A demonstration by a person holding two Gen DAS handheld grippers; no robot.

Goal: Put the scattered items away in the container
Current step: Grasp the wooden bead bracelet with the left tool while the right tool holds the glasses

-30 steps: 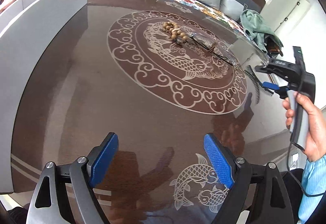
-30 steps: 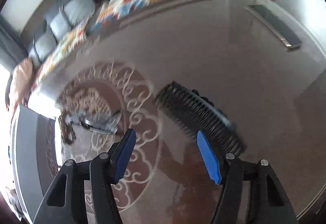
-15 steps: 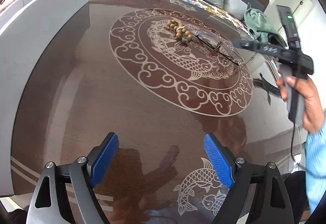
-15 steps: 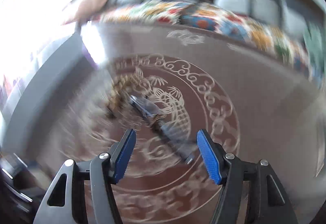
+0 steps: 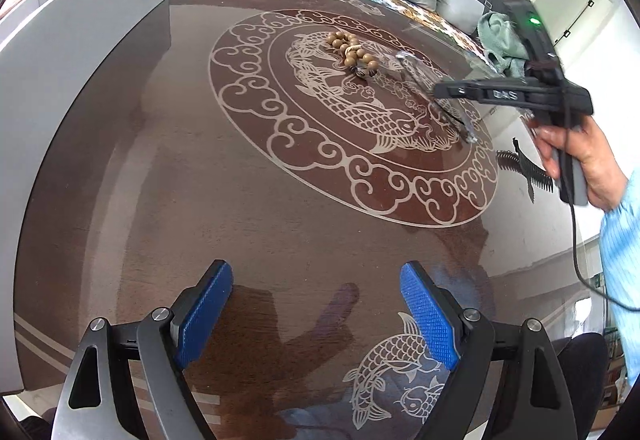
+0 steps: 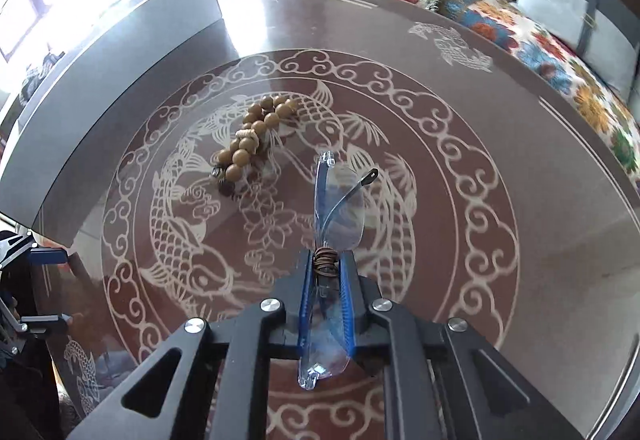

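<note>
Gripping glasses [image 6: 340, 208] (folded), right gripper [image 6: 326, 272] level.

The right claw [image 6: 325, 288] has swung from the comb and clamped the glasses [image 6: 338, 208].

The left tool [image 5: 316, 314] sits low with its two blue pads spread wide apart, nothing between them. The right tool [image 6: 326, 296] has its pads drawn close together, nearly parallel, pinched on a pair of clear glasses [image 6: 340, 212]. The person's right hand [image 5: 576, 156] wraps the handle, a light blue sleeve [image 5: 622, 252] at the wrist.
</note>
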